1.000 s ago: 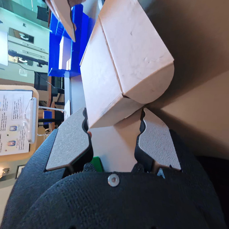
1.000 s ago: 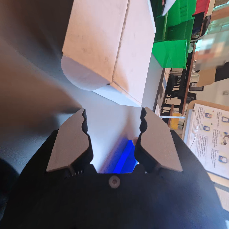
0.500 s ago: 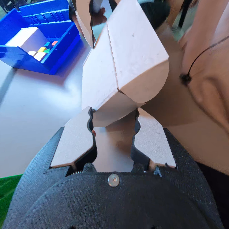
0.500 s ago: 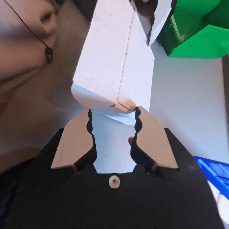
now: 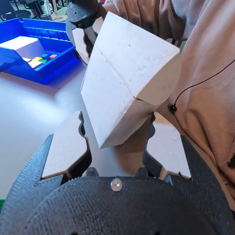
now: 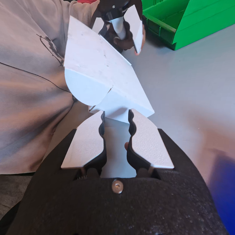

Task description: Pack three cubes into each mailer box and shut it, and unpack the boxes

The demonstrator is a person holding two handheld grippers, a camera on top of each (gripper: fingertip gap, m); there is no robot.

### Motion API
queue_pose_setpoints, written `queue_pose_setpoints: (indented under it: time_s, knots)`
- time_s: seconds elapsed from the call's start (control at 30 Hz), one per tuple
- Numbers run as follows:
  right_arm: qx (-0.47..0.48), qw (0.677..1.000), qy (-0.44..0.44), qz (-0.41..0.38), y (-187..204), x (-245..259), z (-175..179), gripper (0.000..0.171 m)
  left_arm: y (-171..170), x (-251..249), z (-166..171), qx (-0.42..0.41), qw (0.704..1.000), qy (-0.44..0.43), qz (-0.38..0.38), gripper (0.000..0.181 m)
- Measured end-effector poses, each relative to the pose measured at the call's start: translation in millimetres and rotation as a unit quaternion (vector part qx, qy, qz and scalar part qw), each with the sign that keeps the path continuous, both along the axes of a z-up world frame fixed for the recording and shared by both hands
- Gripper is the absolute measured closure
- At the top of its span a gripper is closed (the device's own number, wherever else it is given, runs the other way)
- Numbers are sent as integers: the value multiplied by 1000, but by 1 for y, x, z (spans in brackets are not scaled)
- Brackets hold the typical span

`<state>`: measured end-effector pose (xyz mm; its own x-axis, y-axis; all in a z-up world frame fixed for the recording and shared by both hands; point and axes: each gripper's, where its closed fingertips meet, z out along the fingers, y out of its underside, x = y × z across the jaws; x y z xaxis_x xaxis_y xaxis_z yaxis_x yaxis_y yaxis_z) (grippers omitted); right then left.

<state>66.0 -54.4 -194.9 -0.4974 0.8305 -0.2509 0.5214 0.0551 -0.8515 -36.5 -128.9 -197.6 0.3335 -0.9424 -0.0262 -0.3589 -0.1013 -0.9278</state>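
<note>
A white mailer box (image 5: 120, 76), shut, hangs tilted in the air between my two grippers. My left gripper (image 5: 117, 113) is open, with the box's near corner between its spread fingers; the right finger touches the box and the left stands just off it. My right gripper (image 6: 116, 111) is shut on the other end of the box (image 6: 91, 63). It also shows in the left wrist view (image 5: 82, 42) behind the box. The left gripper shows in the right wrist view (image 6: 120, 31) at the box's far end. Coloured cubes (image 5: 43, 59) lie in a blue bin (image 5: 25, 73).
The blue bin also holds another white box (image 5: 19, 43). A green bin (image 6: 197, 22) stands at the far right of the grey table (image 6: 184, 89). A person's beige clothing (image 5: 203, 89) with a thin black cable is close beside the box. Left tips to right tips: about 15 cm.
Both grippers swung with the box so the views now look down over the table. My left gripper's fingers have spread apart. My right gripper's fingers have closed on the box's end.
</note>
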Motion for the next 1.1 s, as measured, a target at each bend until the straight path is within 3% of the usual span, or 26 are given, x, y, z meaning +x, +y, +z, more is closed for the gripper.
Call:
queue_pose_setpoints:
  time_s: [0.27, 0.47, 0.73, 0.8, 0.9, 0.97, 1.1]
  knots:
    - [1, 998, 37, -42, 10, 5, 10, 131, -1, -6, 14, -52, 994, -96, -11, 129]
    - [-4, 997, 55, -53, 6, 9, 12, 114, 5, -12, 13, -53, 993, -104, 1, 128]
    - [79, 994, 44, -56, -1, 7, 9, 83, 4, -7, 8, -40, 997, -62, 15, 85]
    - [117, 991, 43, -53, -6, 0, 4, 86, 5, 3, 2, -41, 998, -41, 15, 80]
    - [155, 985, 54, -60, -9, -13, 3, 109, 10, 14, -4, -19, 999, -2, 34, 86]
    - [176, 981, 63, -57, -12, -18, 3, 109, 16, 16, -5, 12, 998, 23, 57, 103]
    - [200, 974, 79, -70, -11, -22, 4, 107, 21, 11, -5, 45, 995, 49, 77, 106]
